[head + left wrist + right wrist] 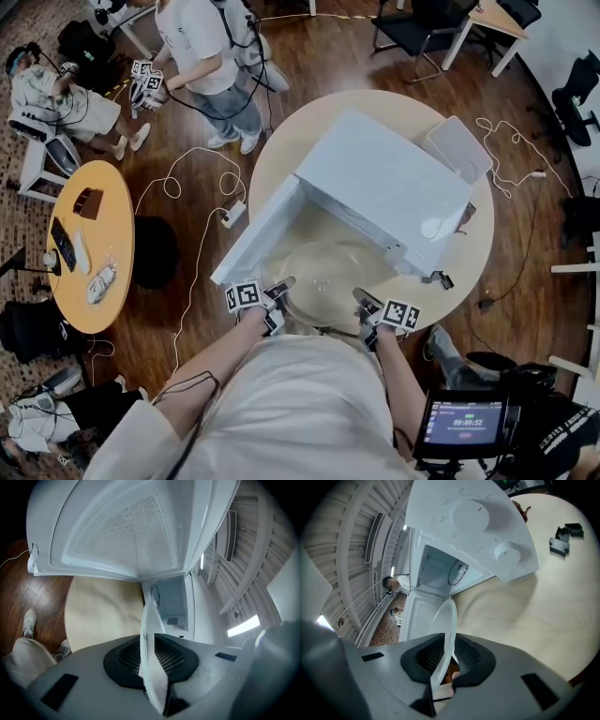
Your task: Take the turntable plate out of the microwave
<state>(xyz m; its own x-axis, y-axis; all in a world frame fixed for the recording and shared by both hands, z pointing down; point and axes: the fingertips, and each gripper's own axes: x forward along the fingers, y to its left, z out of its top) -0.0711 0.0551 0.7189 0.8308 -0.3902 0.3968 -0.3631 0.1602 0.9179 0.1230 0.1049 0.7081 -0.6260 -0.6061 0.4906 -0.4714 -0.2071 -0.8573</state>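
Two grippers hold one clear, round glass plate (323,277) by its rim. The left gripper (279,287) has its jaws clamped on the plate's near-left edge, and the right gripper (362,298) is clamped on the near-right edge. The smooth plate sits at the open mouth of the boxy white microwave (394,178), beside its swung-out door (253,234), over a pale round table (281,141). Print around the two knobs (468,513) is too small to read.
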